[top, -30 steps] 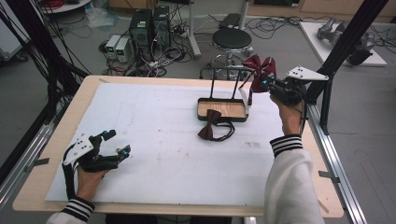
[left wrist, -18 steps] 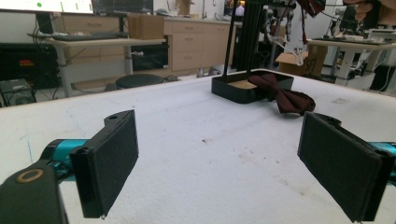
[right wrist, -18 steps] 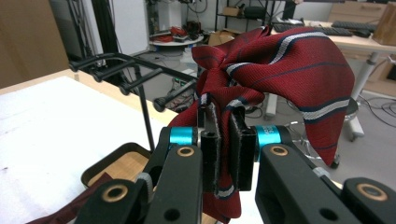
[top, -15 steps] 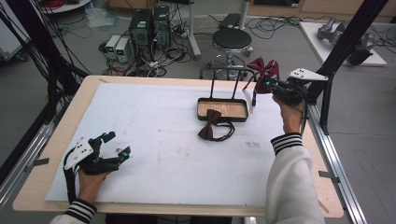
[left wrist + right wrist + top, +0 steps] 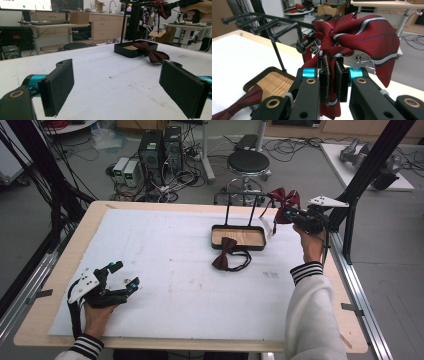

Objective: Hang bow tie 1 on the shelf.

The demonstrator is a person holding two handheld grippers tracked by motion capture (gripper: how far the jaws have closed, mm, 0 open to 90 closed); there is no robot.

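Nearest the person, at about seven o'clock on the white paper-covered wooden surface (image 5: 165, 270), the left claw (image 5: 125, 276) rests with its two black padded jaws spread wide and nothing between them; it looks idle for now.

Toward the middle, around one o'clock from centre, a dark maroon plain bow tie (image 5: 225, 259) lies half on the paper, its strap looped beside it, touching the front edge of the shallow black tray with a wooden floor (image 5: 239, 228). Thin black upright rods (image 5: 227, 210) rise from the tray's back to a rack of horizontal pegs (image 5: 257, 25).

Farthest, at about two o'clock and raised off the surface, the right claw (image 5: 331, 75) has its jaws pressed together on the knot of a red striped fabric bow tie (image 5: 362, 32), which hangs in the air just right of the rack.

The step in hand seems to be carrying the striped tie to the rack. The next move likely calls for bringing it level with a free peg, draping its strap over, then releasing without snagging the rods.
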